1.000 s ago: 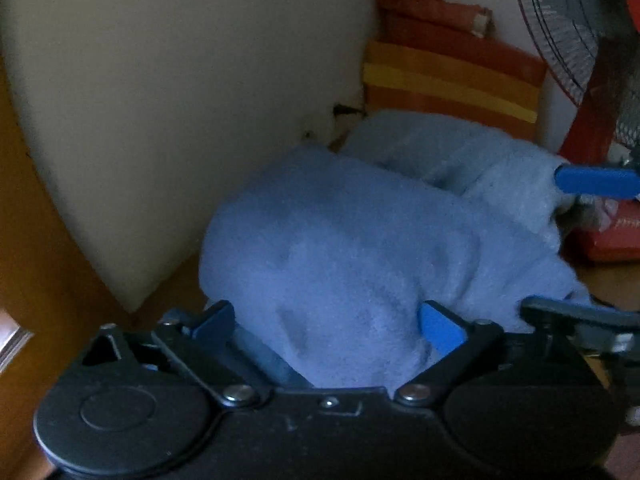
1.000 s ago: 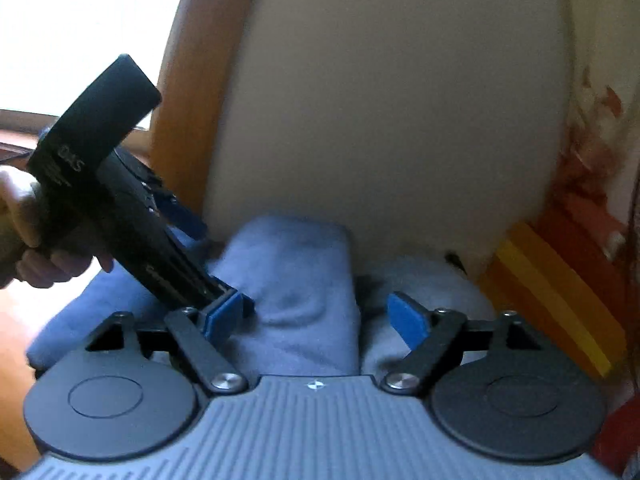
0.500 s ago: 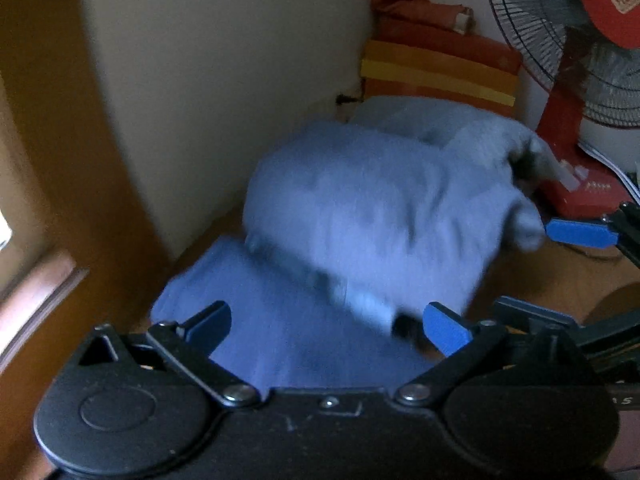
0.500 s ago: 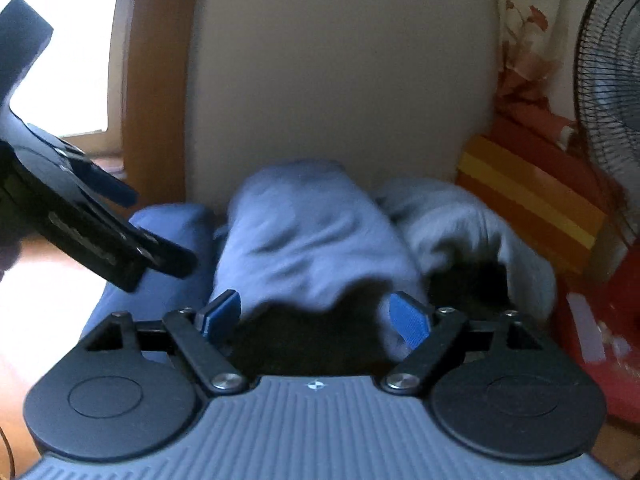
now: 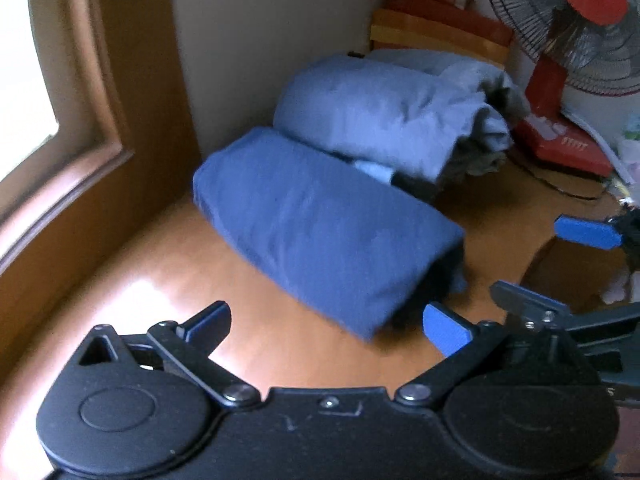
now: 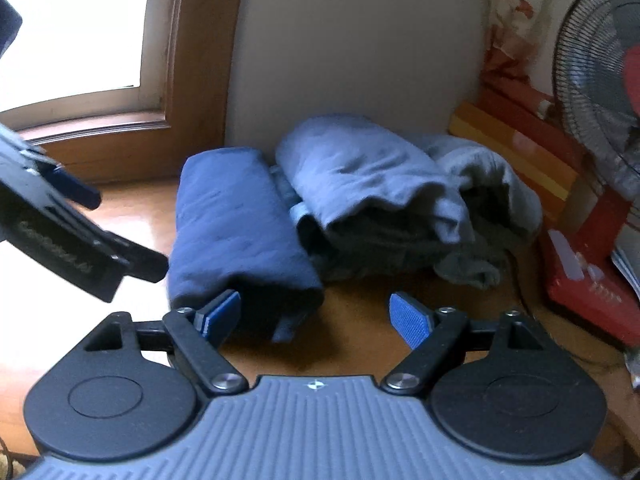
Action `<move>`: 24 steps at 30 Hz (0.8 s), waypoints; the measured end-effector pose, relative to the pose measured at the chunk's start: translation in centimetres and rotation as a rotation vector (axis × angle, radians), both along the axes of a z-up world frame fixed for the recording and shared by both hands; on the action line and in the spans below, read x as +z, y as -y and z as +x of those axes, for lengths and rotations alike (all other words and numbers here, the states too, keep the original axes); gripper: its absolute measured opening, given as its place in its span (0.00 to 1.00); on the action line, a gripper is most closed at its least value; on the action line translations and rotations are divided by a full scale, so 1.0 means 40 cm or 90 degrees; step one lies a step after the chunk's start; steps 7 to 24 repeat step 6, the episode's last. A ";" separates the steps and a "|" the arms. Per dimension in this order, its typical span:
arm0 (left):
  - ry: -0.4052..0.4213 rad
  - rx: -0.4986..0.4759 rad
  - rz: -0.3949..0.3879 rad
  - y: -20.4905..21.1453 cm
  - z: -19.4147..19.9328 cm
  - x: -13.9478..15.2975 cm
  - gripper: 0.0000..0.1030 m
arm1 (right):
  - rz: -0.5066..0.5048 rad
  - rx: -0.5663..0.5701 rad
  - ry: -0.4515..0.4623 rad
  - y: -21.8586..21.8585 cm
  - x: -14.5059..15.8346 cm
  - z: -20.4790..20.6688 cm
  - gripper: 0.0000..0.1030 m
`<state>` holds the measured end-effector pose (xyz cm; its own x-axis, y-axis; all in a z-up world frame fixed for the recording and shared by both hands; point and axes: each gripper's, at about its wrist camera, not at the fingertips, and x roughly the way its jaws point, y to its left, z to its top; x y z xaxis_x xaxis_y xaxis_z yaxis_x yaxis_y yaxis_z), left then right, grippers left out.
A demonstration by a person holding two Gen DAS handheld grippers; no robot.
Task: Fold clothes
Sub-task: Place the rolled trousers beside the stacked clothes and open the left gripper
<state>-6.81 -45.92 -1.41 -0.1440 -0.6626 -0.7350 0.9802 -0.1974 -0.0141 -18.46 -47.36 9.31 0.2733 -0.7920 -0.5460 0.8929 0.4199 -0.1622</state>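
A folded dark blue garment (image 5: 320,224) lies on the wooden table (image 5: 168,280), also in the right wrist view (image 6: 232,232). Behind it, against the wall, lies a folded lighter blue garment (image 5: 372,116), which the right wrist view shows too (image 6: 360,172), with a grey one (image 6: 488,184) beside it. My left gripper (image 5: 332,324) is open and empty, just in front of the dark blue garment. My right gripper (image 6: 316,316) is open and empty, near that garment's front end. The left gripper also shows at the left of the right wrist view (image 6: 72,240).
A red-based fan (image 5: 568,40) stands at the right, with its cable on the table. Orange and yellow striped boxes (image 6: 520,148) lean in the back corner. A cream wall (image 6: 360,40) and a wooden window frame (image 5: 92,120) bound the table at the back and left.
Both grippers have drawn back from the clothes. The lighter blue garment, close between my left fingers a second ago, now lies on the table behind the dark blue one.
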 end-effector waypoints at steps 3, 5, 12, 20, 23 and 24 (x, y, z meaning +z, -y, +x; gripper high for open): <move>-0.006 0.008 0.005 -0.048 0.030 0.002 1.00 | 0.015 -0.010 0.004 -0.048 0.003 0.008 0.82; 0.000 0.012 0.005 -0.078 0.047 0.001 1.00 | 0.018 -0.015 0.000 -0.083 0.002 0.019 0.82; 0.001 0.014 0.005 -0.093 0.056 0.002 1.00 | 0.019 -0.016 -0.003 -0.102 0.001 0.025 0.82; 0.001 0.014 0.005 -0.093 0.056 0.002 1.00 | 0.019 -0.016 -0.003 -0.102 0.001 0.025 0.82; 0.001 0.014 0.005 -0.093 0.056 0.002 1.00 | 0.019 -0.016 -0.003 -0.102 0.001 0.025 0.82; 0.001 0.014 0.005 -0.093 0.056 0.002 1.00 | 0.019 -0.016 -0.003 -0.102 0.001 0.025 0.82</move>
